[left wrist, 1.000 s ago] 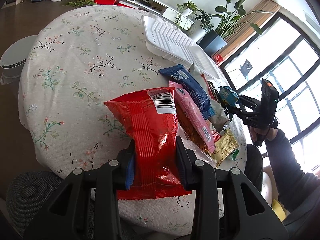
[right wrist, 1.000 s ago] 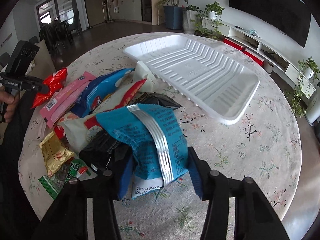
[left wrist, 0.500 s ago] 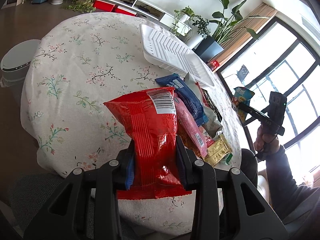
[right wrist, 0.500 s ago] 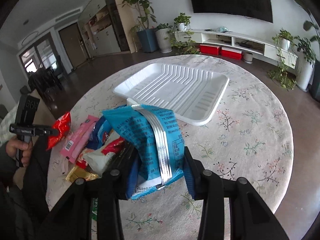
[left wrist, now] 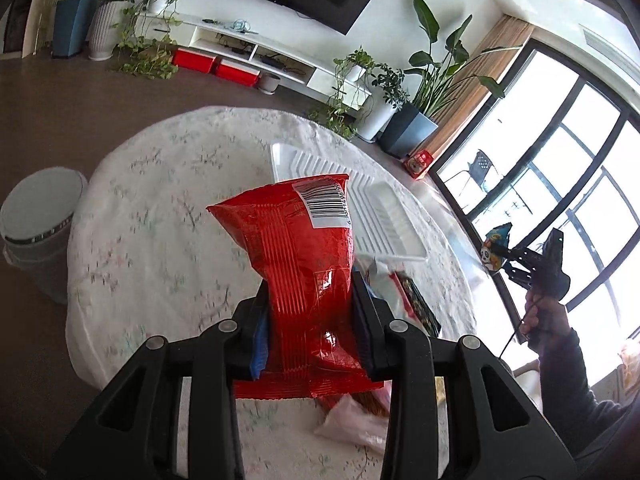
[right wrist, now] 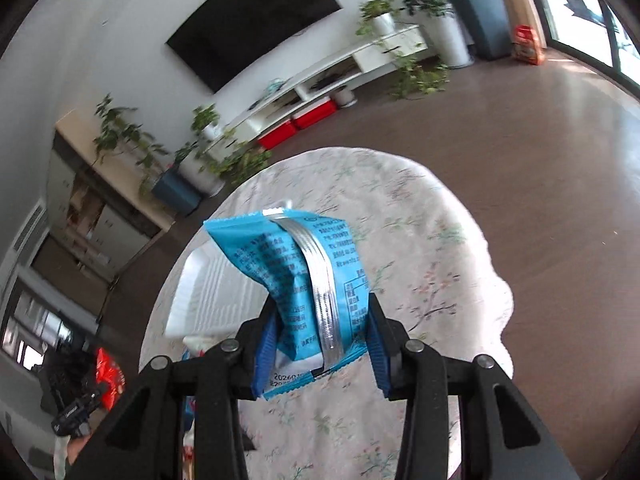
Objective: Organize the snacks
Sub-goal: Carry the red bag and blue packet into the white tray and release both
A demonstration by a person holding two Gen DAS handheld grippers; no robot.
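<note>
My left gripper (left wrist: 312, 316) is shut on a red snack bag (left wrist: 300, 256) with a barcode, held high above the round floral table (left wrist: 152, 240). My right gripper (right wrist: 320, 344) is shut on a blue snack packet (right wrist: 296, 264) with a silver seam, also held above the table. The white ribbed tray (left wrist: 380, 216) lies on the table beyond the red bag; it also shows in the right wrist view (right wrist: 212, 296) behind the blue packet. The right gripper with its packet appears at the right of the left wrist view (left wrist: 500, 252). Loose snacks (left wrist: 416, 304) lie near the tray.
A grey bin (left wrist: 36, 224) stands left of the table. A TV stand (left wrist: 256, 56) and potted plants (left wrist: 408, 120) line the far wall. Windows fill the right side. A pink packet (left wrist: 360, 424) lies on the table's near part.
Both grippers have risen well above the table with their bags still held. The snack pile has dropped low in both views and the room's walls now show.
</note>
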